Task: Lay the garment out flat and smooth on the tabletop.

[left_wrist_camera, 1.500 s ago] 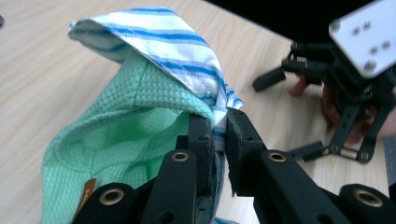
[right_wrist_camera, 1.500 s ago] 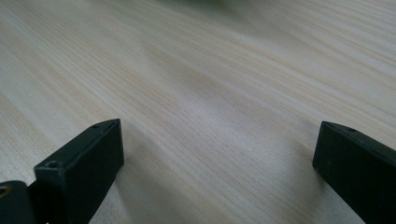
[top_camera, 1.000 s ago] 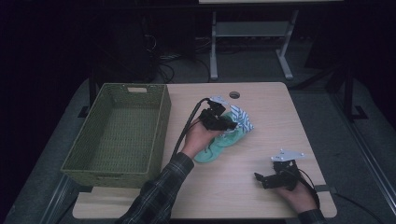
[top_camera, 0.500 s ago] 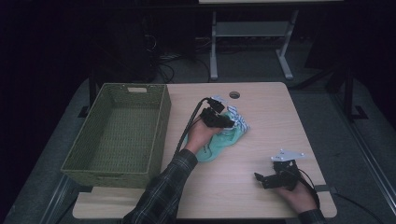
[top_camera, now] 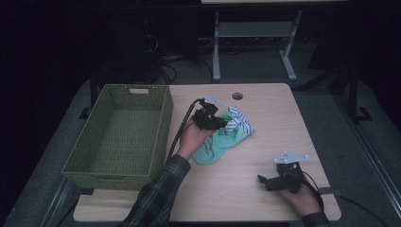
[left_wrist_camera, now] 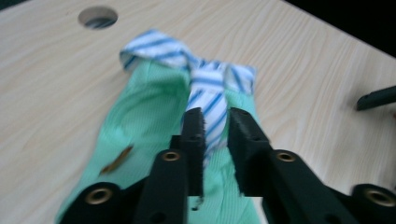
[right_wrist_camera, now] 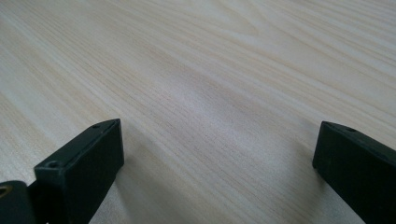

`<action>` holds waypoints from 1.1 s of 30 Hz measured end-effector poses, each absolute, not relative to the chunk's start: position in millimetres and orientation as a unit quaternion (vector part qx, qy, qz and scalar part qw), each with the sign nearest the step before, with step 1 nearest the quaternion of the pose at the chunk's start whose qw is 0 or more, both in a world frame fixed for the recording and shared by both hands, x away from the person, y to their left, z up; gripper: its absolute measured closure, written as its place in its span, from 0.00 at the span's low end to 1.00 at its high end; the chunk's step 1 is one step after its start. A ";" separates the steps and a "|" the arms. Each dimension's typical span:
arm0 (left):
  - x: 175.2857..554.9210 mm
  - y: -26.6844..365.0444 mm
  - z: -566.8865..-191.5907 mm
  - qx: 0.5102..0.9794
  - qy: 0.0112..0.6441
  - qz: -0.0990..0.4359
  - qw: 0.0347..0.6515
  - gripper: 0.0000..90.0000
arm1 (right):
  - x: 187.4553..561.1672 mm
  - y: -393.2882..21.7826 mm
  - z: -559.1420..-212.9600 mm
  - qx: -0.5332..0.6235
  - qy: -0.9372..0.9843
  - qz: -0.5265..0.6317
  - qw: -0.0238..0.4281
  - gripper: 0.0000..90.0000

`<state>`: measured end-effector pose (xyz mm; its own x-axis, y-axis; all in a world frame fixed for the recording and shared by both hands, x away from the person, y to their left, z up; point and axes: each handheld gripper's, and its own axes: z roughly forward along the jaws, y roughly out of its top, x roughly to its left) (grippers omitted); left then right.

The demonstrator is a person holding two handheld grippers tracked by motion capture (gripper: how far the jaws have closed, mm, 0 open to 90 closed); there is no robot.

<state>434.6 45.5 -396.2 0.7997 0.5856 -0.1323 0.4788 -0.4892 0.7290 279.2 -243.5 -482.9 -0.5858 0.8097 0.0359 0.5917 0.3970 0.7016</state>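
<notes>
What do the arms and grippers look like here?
Both grippers are black, each with two blocky jaws. The left gripper trails a thick black cable and its arm wears a dark plaid sleeve. The right gripper carries a grey three-cornered plate on top.

Green cloth with a striped band on the desk

The crumpled green cloth (top_camera: 218, 144) lies flat (blue-and-white striped band (left_wrist_camera: 211, 88) bunched at its far end), just beside the basket (top_camera: 118, 137).

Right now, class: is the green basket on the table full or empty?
Empty. The high view looks straight into the green basket and its woven floor is bare; the green cloth lies outside on the table.
</notes>
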 end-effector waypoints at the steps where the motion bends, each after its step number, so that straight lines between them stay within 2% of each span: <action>1: 433.3 47.1 -397.7 0.859 0.313 0.065 0.399 0.88 | 279.2 -243.5 -482.9 0.427 0.821 0.345 0.158 0.02; 5: 424.7 53.7 -405.6 0.858 0.322 0.060 0.395 0.96 | 279.2 -243.6 -482.9 0.427 0.821 0.345 0.158 0.02; 8: 414.7 55.0 -411.8 0.862 0.321 0.056 0.389 0.97 | 279.3 -243.6 -483.0 0.426 0.821 0.345 0.158 0.02; 15: 395.8 57.1 -427.7 0.873 0.318 0.065 0.364 0.86 | 279.3 -243.7 -482.9 0.426 0.821 0.345 0.158 0.02; 20: 391.4 61.7 -436.4 0.874 0.322 0.066 0.357 0.82 | 279.3 -243.7 -483.0 0.426 0.821 0.345 0.158 0.02; 25: 390.3 65.9 -442.0 0.873 0.333 0.067 0.350 0.73 | 279.3 -243.7 -483.0 0.426 0.821 0.345 0.159 0.02; 33: 391.3 67.8 -454.4 0.877 0.337 0.055 0.337 0.72 | 279.3 -243.6 -483.0 0.426 0.821 0.345 0.159 0.02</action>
